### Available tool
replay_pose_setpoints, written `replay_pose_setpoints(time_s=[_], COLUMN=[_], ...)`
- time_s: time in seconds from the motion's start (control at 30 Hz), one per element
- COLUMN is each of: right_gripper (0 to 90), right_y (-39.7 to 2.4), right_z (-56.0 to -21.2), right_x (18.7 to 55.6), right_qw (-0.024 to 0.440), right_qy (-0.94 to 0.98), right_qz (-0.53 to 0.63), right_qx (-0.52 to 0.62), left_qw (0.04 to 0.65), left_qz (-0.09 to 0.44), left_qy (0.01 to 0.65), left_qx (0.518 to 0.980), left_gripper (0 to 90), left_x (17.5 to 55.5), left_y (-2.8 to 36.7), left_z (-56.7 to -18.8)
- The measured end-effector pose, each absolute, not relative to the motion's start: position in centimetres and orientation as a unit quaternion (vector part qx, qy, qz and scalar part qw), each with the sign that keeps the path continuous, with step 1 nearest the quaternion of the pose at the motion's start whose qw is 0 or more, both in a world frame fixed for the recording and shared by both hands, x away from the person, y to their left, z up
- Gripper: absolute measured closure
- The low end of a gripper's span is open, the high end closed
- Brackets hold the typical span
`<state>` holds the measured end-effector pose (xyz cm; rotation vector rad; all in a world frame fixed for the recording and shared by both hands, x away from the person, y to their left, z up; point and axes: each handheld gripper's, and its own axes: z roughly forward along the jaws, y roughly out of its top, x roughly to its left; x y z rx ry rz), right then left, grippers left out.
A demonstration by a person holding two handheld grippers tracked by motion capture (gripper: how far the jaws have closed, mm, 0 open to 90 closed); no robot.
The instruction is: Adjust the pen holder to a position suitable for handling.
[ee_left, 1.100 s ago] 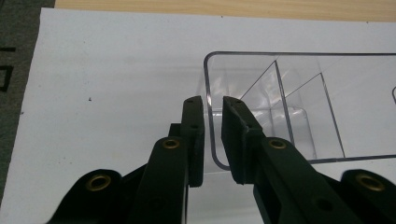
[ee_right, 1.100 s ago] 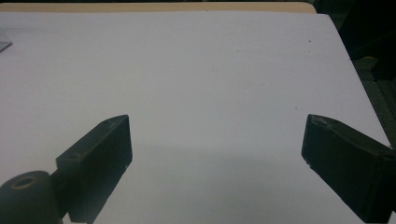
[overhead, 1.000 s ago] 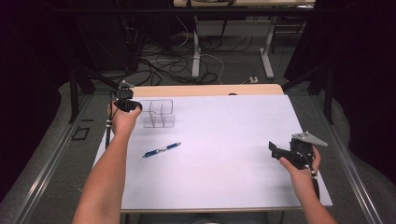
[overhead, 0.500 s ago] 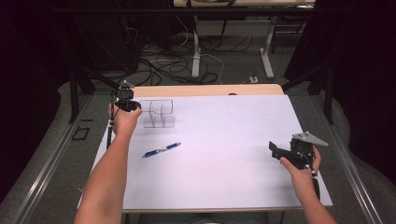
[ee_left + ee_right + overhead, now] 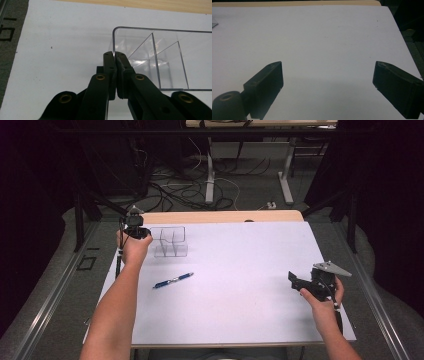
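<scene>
1. Left gripper point(image 5: 115, 56) is clamped on the near-left wall of the clear divided box point(image 5: 171, 241), far left on the white sheet point(image 5: 240, 285).
2. Right gripper point(image 5: 327, 80) jaws sit wide apart, holding nothing, near right.
3. Box's right side is cut off in the left gripper view.
4. Blue pen point(image 5: 173, 280) lies nearer, apart.

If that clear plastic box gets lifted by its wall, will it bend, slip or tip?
The clear box looks stiff: its thin walls and dividers stand straight. It is probably light, being empty. The left gripper pinches only one wall near a corner, so the smooth plastic might slip or the box might tilt.
</scene>
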<state>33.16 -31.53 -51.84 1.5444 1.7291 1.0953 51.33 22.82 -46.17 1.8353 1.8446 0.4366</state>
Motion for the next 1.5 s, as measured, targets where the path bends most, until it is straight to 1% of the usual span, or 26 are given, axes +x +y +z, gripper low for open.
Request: replay_pose_setpoints(time_s=[0.43,1.1,1.5], right_gripper=[9.2,9.2,9.2], right_y=[-31.5,-31.2,-31.2], right_z=[-51.9,-51.8,-51.8], right_x=[33.2,33.1,33.1], right_qw=[0.287,0.286,0.287], right_qy=[0.650,0.652,0.654], right_qz=[0.411,0.408,0.411], right_qx=[0.571,0.571,0.567], left_qw=[0.269,0.281,0.291], left_qz=[0.142,0.139,0.117], left_qy=[0.683,0.679,0.678], left_qx=[0.664,0.664,0.665], left_gripper=[88.7,88.5,88.4], left_x=[50.6,48.8,48.6], left_y=[20.8,14.7,11.0], left_z=[-45.4,-45.1,-45.3])
